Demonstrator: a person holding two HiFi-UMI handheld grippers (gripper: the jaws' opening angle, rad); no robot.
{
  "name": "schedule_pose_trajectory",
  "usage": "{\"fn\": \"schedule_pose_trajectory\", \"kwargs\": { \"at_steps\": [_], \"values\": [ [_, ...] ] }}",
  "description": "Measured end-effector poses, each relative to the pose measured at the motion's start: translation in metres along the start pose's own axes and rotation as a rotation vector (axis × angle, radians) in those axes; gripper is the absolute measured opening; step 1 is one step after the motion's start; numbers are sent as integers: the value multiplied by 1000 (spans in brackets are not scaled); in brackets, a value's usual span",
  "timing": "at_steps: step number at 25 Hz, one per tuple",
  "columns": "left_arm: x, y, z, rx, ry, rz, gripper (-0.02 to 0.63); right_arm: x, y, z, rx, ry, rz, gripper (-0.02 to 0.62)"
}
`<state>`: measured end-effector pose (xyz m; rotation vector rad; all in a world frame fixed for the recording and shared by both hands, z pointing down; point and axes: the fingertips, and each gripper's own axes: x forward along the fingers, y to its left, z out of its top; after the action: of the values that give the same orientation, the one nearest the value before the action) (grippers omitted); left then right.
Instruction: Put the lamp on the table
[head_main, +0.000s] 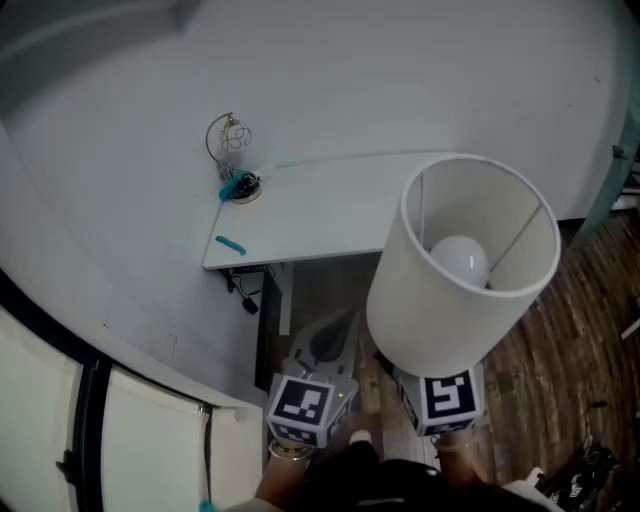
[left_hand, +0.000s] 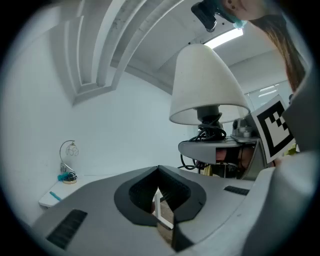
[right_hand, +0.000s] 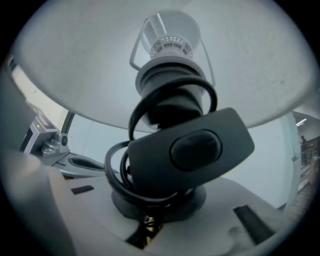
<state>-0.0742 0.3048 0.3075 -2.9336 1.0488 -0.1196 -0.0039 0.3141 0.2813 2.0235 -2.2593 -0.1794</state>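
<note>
Firmly clamped, by the right gripper (right_hand: 147, 231), on the brass stem (right_hand: 150, 220) of the white-shaded lamp (head_main: 460, 265), with black cord and switch (right_hand: 187, 150) looped beneath the shade. Held above the wooden floor (head_main: 560, 330), just short of the white table (head_main: 320, 215), not on it. Alongside, pinched together on nothing, the left gripper (left_hand: 158, 172).

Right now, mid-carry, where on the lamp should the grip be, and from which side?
The thin stem under the black socket, from the side, where the right gripper is clamped. The shade is wide and thin; the cord and switch hang loosely coiled there, so either would likely shift.
</note>
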Motion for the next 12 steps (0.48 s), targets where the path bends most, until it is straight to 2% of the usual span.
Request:
{"fn": "schedule_pose_trajectory", "kwargs": {
  "at_steps": [5,12],
  "values": [
    [6,16,-2,-3,-13,-1,-6,17,-3,-3,74,-18,-39,23],
    [12,34,-2,-12,-7,-28,-6,41,3,-1,74,-5,-54,24]
  ]
}}
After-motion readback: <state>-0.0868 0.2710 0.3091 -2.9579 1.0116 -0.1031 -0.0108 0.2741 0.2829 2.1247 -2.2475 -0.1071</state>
